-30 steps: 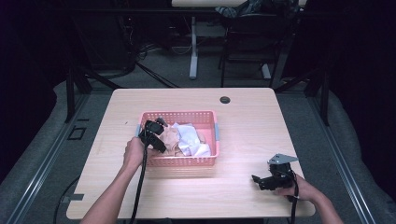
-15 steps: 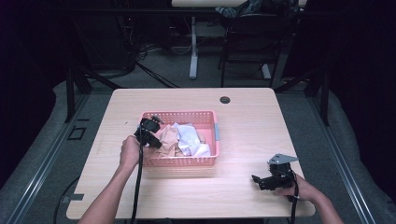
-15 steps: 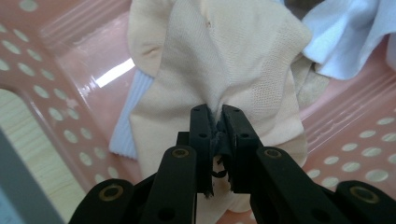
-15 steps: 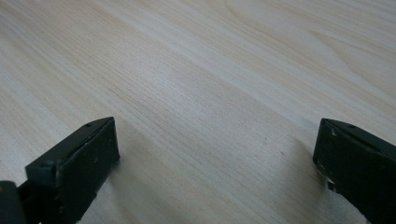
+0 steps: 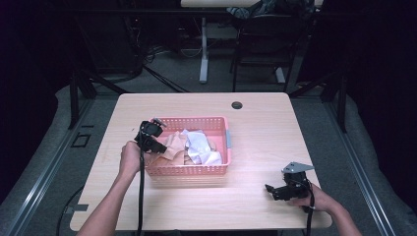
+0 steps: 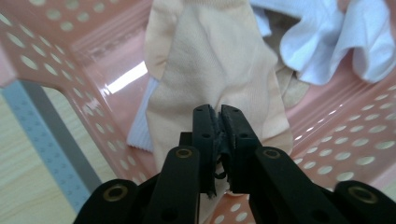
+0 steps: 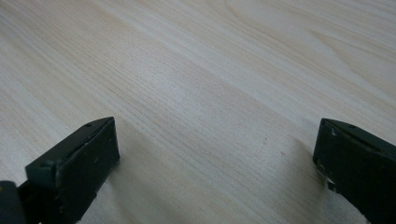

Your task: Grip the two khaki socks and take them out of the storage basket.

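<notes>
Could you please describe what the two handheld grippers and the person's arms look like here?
Both grippers are black. The left gripper has flat rectangular jaws on arms with round brass-coloured rivets. The right gripper carries a grey three-cornered plate on top. A black cable trails from each toward the person. The forearms are bare, with no sleeves in view.

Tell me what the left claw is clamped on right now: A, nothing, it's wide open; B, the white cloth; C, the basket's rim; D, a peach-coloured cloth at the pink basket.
D: in the left gripper view the left claw has its jaws pressed together on the peach-coloured cloth, which hangs inside the pink basket, while the white cloth lies farther back, untouched.
</notes>
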